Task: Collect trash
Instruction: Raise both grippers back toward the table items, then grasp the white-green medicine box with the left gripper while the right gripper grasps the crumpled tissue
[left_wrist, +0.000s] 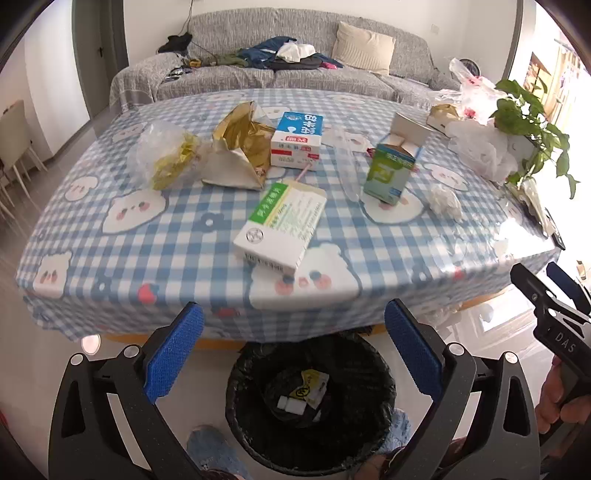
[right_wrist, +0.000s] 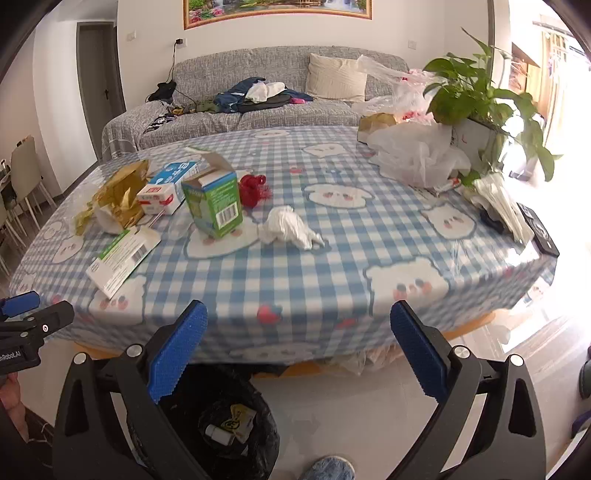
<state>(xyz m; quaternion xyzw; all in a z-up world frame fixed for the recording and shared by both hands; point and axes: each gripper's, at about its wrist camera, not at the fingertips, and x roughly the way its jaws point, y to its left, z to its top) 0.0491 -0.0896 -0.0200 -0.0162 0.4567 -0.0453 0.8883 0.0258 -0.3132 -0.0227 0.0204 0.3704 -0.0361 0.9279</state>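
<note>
Trash lies on the blue checked table (left_wrist: 147, 243) (right_wrist: 332, 266): a flat white-and-green box (left_wrist: 282, 223) (right_wrist: 123, 253), a blue-and-white milk carton (left_wrist: 297, 140) (right_wrist: 166, 186), gold foil wrapping (left_wrist: 240, 151) (right_wrist: 116, 197), a clear bag holding gold foil (left_wrist: 162, 157), an open green carton (left_wrist: 391, 166) (right_wrist: 214, 199) and a crumpled tissue (left_wrist: 445, 199) (right_wrist: 290, 227). A black-lined bin (left_wrist: 310, 402) (right_wrist: 225, 424) with some scraps inside stands on the floor below the table edge. My left gripper (left_wrist: 293, 354) is open above the bin. My right gripper (right_wrist: 297, 354) is open too, in front of the table edge.
A potted plant (right_wrist: 476, 107), white plastic bags (right_wrist: 413, 155) and a dark remote (right_wrist: 539, 230) crowd the table's right side. A red tangle (right_wrist: 253, 190) lies behind the green carton. A grey sofa (right_wrist: 258, 107) with clothes stands beyond. A slippered foot (right_wrist: 330, 469) is on the floor.
</note>
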